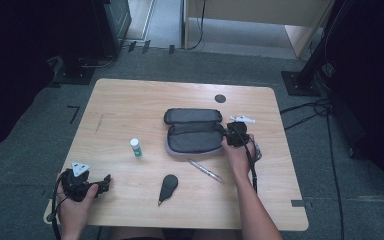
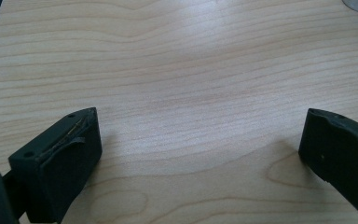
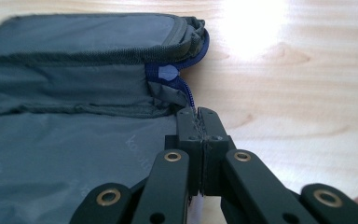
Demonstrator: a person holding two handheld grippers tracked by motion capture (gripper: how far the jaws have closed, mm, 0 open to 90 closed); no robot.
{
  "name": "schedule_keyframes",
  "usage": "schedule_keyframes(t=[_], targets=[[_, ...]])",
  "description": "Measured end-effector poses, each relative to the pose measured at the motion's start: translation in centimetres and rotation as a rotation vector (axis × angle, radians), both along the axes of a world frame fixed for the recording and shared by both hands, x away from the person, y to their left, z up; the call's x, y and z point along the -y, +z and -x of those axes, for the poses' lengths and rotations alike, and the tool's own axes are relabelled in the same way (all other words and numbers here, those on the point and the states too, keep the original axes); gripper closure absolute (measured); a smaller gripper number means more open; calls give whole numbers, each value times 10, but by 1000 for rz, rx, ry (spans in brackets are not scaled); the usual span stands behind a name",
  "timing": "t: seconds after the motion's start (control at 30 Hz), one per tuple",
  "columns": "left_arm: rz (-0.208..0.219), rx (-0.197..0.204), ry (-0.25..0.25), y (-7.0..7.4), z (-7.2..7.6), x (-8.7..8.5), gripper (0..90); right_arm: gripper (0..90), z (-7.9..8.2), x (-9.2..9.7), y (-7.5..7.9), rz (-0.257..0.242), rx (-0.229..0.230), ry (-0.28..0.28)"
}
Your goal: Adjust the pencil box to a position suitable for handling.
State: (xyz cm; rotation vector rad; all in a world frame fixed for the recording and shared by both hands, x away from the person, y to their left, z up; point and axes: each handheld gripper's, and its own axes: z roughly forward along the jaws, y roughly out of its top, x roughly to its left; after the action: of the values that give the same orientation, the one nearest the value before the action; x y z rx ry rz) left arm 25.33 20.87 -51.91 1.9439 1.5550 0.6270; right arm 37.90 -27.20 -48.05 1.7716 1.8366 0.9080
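At the pencil case's [image 1: 194,131] right end, the right gripper [image 3: 196,112] pinched the blue zipper [image 3: 189,95].
Its closed jaws hid the zipper pull. Well left of the case, the left gripper [image 1: 106,181] rested with jaws wide apart, holding nothing.

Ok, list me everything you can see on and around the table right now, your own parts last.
table: one, light wood, centre of the high view.
pencil case: one, dark grey, lying open mid-table; blue zip at its right end.
small bottle: one, white with green, left of the case.
pen: one, clear and pinkish, in front of the case.
flat black tool: one, near the front edge.
white item: one, right of the case.
left gripper: black, jaws apart over bare wood at the front left corner.
right gripper: black, jaws closed on the zip.
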Motion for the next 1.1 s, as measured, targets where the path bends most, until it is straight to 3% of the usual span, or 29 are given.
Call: schedule_keyframes(t=[0.13, 0.47, 0.63, 0.7, 0.73, 0.77, 0.8, 0.9, 0.93, 1.0, 1.03, 1.1], targets=[[0, 0, 0, 0, 0, 0, 0, 899, 10, -10, 1, -27, -1, -35], [0, -1, 0, 0, 0, 0, 0, 898, 29, -34, 0, -56, 23, -35], [1, -1, 1, 0, 0, 0, 0, 897, 33, -42, 0, -42, 47, -18], [0, -1, 0, 0, 0, 0, 0, 893, 33, -42, -2, -53, 33, -10], [2, 0, 1, 0, 0, 0, 0, 879, 34, -42, -2, -56, 27, -3], [2, 0, 1, 0, 0, 0, 0, 777, 37, -40, -2, -78, 34, 13], [2, 0, 1, 0, 0, 0, 0, 777, 37, -40, -2, -78, 34, 13], [2, 0, 1, 0, 0, 0, 0, 651, 50, -35, 5, -58, 98, 57], [1, 0, 1, 0, 0, 0, 0, 636, 59, -31, 9, -69, 119, 99], [1, 0, 0, 0, 0, 0, 0, 625, 62, -29, 10, -65, 135, 116], [1, 0, 1, 0, 0, 0, 0, 609, 72, -26, 12, -65, 155, 162], [2, 0, 1, 0, 0, 0, 0, 600, 78, -24, 13, -63, 167, 176]])
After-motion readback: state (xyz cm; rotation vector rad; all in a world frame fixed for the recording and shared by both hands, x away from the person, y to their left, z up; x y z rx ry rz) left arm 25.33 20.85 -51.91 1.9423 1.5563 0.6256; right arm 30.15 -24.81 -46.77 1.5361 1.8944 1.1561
